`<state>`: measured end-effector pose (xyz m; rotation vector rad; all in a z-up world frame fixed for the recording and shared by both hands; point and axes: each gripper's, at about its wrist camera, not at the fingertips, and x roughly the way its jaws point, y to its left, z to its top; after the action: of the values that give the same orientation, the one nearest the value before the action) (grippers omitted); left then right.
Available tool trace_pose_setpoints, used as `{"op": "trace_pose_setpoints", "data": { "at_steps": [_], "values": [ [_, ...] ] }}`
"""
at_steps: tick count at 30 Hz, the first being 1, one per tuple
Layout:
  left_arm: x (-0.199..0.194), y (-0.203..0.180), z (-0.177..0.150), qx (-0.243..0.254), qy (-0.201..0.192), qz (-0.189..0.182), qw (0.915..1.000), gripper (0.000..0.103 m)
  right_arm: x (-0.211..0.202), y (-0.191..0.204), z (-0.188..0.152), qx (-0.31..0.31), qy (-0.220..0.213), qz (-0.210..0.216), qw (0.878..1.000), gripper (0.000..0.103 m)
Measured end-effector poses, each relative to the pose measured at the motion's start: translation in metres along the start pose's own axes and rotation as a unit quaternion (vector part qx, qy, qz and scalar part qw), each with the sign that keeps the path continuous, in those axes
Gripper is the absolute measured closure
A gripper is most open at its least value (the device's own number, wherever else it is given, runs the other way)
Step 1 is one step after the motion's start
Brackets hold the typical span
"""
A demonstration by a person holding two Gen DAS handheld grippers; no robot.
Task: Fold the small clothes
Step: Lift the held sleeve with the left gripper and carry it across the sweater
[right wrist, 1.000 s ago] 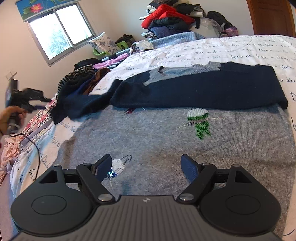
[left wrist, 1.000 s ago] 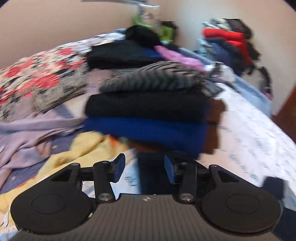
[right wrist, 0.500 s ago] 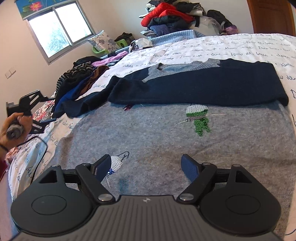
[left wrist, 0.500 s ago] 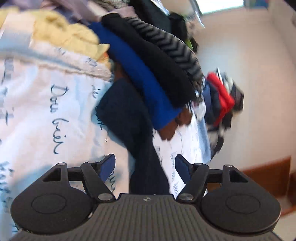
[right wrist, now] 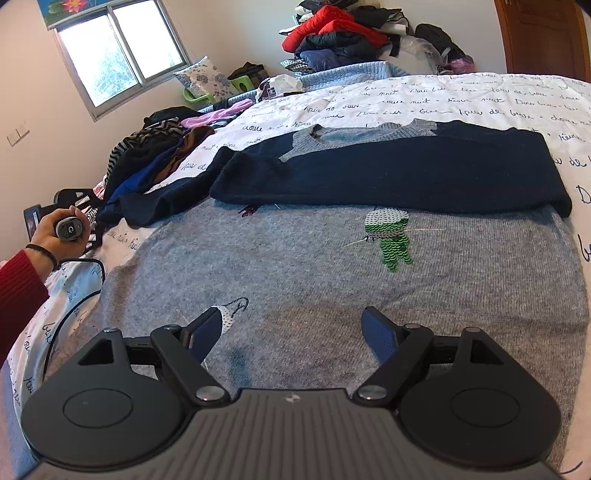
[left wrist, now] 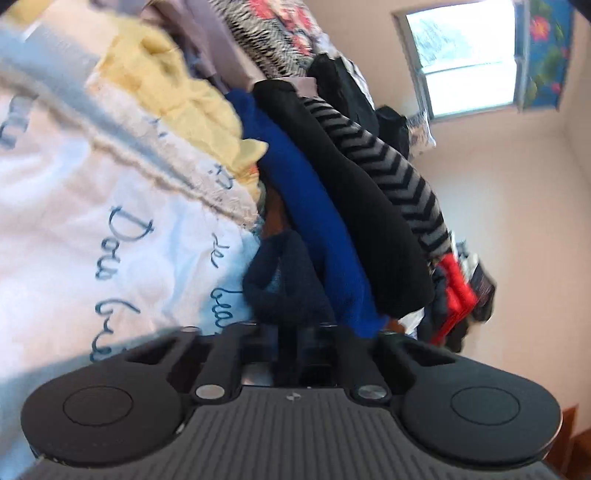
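Observation:
A grey knitted sweater with navy sleeves lies flat on the white lettered bedspread. One navy sleeve is folded across its chest. The other navy sleeve trails left toward a hand that holds my left gripper. In the left wrist view my left gripper is rolled onto its side, and its jaws are closing tight on that sleeve's cuff, which lies between them. My right gripper hovers open over the sweater's lower body with nothing between its fingers.
A stack of folded clothes in blue, black and stripes lies just beyond the cuff, beside a yellow garment. A heap with a red jacket stands past the bed's far end. A black cable crosses the bed's left edge.
My left gripper rolled onto its side, dropped to the navy sleeve's cuff and closed on it. The right gripper stayed where it was, open.

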<state>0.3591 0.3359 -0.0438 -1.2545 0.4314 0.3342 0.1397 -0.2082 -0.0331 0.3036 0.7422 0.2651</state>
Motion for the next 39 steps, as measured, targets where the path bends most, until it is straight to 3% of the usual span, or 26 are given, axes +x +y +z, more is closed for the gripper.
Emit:
{"op": "trace_pose_setpoints", "data": {
  "at_steps": [3,7,10,15,17,20,26,32,39],
  "values": [
    [-0.013,-0.017,-0.001,0.082,-0.020,-0.004,0.9964,0.097,-0.002,-0.002,0.000,0.005,-0.001,0.002,1.000,0.020],
    [-0.042,-0.053,0.000,0.199,-0.078,0.003,0.9768,0.097,-0.004,-0.005,0.001,0.012,-0.003,0.002,1.000,0.020],
    [-0.065,-0.077,0.010,0.232,-0.123,0.008,0.9649,0.097,-0.008,-0.008,0.001,0.016,-0.007,0.002,1.000,0.020],
    [-0.088,-0.109,0.021,0.296,-0.197,0.052,0.9331,0.097,-0.013,-0.013,-0.001,0.026,-0.012,0.005,1.000,0.020],
    [-0.091,-0.116,0.021,0.297,-0.203,0.066,0.9306,0.097,-0.016,-0.016,-0.002,0.030,-0.012,0.006,0.999,0.020],
    [-0.098,-0.129,0.005,0.320,-0.196,0.047,0.9259,0.097,-0.019,-0.018,-0.001,0.035,-0.016,0.009,0.999,0.020],
    [-0.111,-0.163,-0.084,0.407,-0.144,-0.051,0.9004,0.097,-0.026,-0.028,0.005,0.048,-0.029,0.001,0.998,0.020],
    [-0.127,-0.191,-0.180,0.474,-0.112,-0.139,0.8622,0.097,-0.035,-0.042,0.001,0.065,-0.037,-0.003,0.997,0.020],
    [-0.136,-0.202,-0.270,0.492,-0.036,-0.217,0.8422,0.096,-0.045,-0.058,-0.001,0.087,-0.046,-0.010,0.995,0.020]
  ]
}}
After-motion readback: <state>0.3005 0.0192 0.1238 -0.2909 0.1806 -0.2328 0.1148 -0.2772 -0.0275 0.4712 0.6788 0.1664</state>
